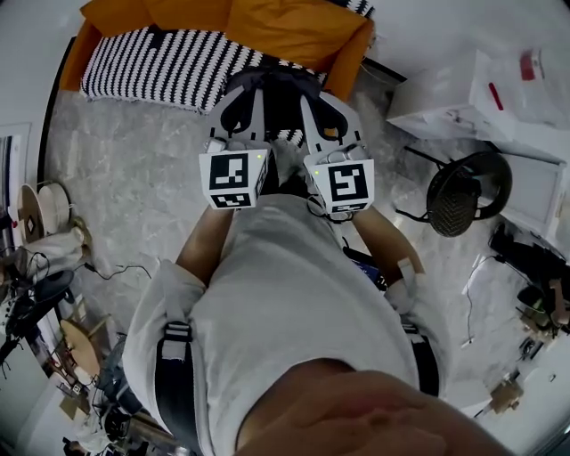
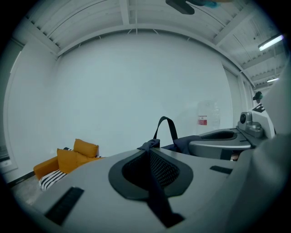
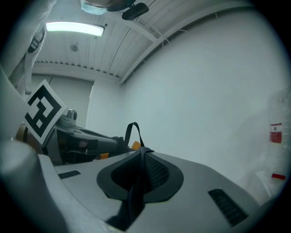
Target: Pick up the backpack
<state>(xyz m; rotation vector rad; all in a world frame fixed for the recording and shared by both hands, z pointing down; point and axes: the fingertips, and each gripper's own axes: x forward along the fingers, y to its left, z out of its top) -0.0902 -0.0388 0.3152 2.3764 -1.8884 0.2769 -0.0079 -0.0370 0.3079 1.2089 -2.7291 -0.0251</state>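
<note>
In the head view the dark backpack point(image 1: 280, 96) hangs between my two grippers, in front of the person's chest and above the floor. The left gripper point(image 1: 235, 100) and the right gripper point(image 1: 322, 105) stand side by side, each shut on one of its dark straps. In the left gripper view the left gripper point(image 2: 149, 146) pinches a padded mesh strap point(image 2: 157, 186), and the bag's carry loop point(image 2: 166, 125) stands up beyond the tips. In the right gripper view the right gripper point(image 3: 142, 153) clamps the other strap point(image 3: 133, 193), with the loop point(image 3: 132, 131) behind it.
An orange sofa point(image 1: 267, 27) with a black-and-white striped blanket point(image 1: 147, 64) lies just ahead. A black chair point(image 1: 465, 191) and white boxes point(image 1: 463, 89) stand at the right. Clutter and cables point(image 1: 44, 267) crowd the left edge. The floor is grey marble.
</note>
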